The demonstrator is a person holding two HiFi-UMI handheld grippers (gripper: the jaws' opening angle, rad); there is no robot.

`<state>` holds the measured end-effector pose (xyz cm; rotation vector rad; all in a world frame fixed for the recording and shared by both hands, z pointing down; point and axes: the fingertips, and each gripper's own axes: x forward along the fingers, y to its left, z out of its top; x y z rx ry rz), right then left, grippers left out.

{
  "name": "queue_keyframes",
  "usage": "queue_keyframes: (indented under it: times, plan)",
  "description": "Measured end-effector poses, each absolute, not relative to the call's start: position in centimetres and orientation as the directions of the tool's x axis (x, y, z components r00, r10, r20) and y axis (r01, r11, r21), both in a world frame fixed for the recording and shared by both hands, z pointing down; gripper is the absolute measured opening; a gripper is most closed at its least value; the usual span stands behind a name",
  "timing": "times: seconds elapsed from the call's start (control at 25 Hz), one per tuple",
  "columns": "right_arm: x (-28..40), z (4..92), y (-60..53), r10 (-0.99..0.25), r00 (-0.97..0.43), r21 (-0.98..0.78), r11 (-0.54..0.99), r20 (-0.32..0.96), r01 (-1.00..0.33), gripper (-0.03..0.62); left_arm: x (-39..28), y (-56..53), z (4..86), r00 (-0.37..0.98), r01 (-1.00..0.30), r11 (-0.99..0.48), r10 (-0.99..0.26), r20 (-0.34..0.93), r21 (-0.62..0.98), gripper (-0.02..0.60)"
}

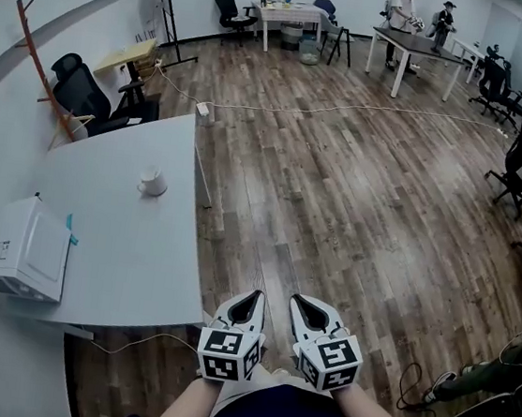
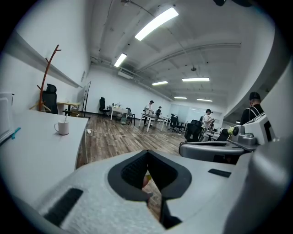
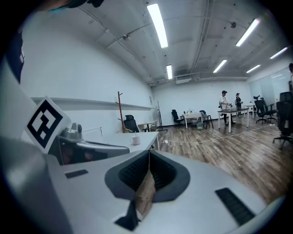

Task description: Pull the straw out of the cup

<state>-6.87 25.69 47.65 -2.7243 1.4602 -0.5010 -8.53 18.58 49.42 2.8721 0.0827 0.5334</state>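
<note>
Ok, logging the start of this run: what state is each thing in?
Cup: upright on the table, untouched.
Straw: in the cup.
Left tool: jaws together, empty, away from the table.
Right tool: jaws together, empty, away from the table.

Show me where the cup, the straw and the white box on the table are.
cup [image 1: 153, 183], head view, its white side.
straw [image 2: 66, 119], left gripper view, the part above the rim.
white box [image 1: 25, 249], head view, its top face.
</note>
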Motion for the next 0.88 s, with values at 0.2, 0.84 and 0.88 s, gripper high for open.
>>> queue_keyframes:
  times: [0.2, 0.84, 0.88]
  plan:
    - [-6.5, 47.9, 26.5, -0.82, 0.501, -0.156, -0.553, 0.276, -0.819, 0.029, -8.2, 20.0, 50.0, 0.929, 0.009, -0.973, 0.093, 0.359, 0.229, 0.014]
    - [-2.8, 47.9, 25.4, -0.834, 0.485, -0.159, -0.533, 0.261, -0.831, 0.029, -4.7, 18.7, 50.6, 0.921, -0.021, -0.972, 0.073, 0.383, 0.235, 0.014]
    - [-2.4, 48.0, 25.3, -0.833, 0.486, -0.158, -0.535, 0.263, -0.83, 0.029, -4.2, 18.5, 50.7, 0.921, -0.018, -0.972, 0.075, 0.383, 0.234, 0.014]
